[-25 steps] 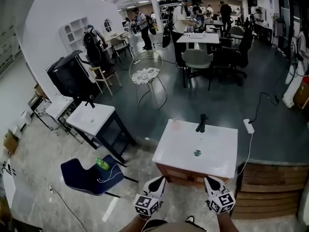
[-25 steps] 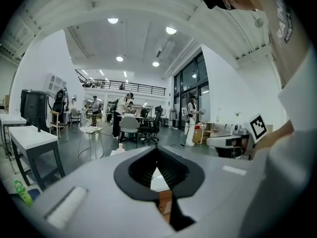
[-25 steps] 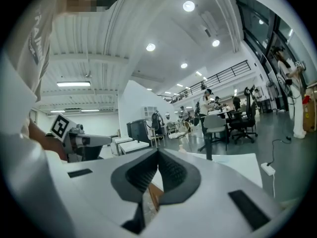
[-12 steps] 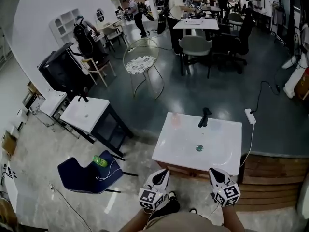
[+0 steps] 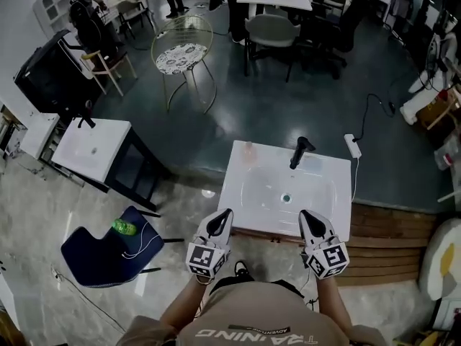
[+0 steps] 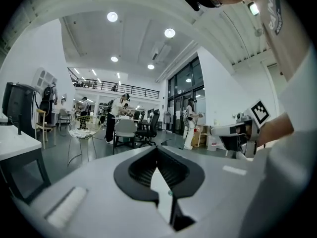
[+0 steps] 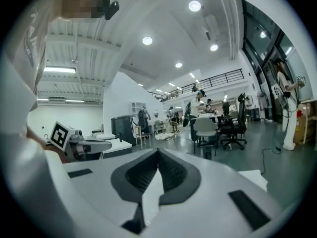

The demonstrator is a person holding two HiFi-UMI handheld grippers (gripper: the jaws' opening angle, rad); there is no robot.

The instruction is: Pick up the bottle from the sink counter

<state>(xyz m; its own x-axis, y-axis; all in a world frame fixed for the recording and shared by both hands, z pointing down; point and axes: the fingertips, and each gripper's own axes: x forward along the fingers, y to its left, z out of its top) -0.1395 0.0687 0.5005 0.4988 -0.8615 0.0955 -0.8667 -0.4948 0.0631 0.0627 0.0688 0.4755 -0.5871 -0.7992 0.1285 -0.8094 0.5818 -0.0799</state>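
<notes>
A small pale pinkish bottle (image 5: 248, 150) stands on the back left corner of the white sink counter (image 5: 245, 197), left of the black faucet (image 5: 300, 152). Both grippers hover at the counter's front edge, well short of the bottle. My left gripper (image 5: 225, 215) is shut and holds nothing; in the left gripper view its jaws meet at the tip (image 6: 157, 150). My right gripper (image 5: 308, 216) is also shut and empty, with its jaws closed together (image 7: 157, 152). The bottle does not show in either gripper view.
A second white sink (image 5: 90, 146) on a black stand is at the left. A blue chair (image 5: 94, 251) with a green bottle (image 5: 124, 227) sits near it. A power strip (image 5: 352, 145) lies right of the counter, beside a wooden platform (image 5: 392, 236). A wire chair (image 5: 184, 49) and people are beyond.
The head view has tipped down and moved closer, so the sink counter now sits in the middle. Both grippers have come up to its front edge, still shut.
</notes>
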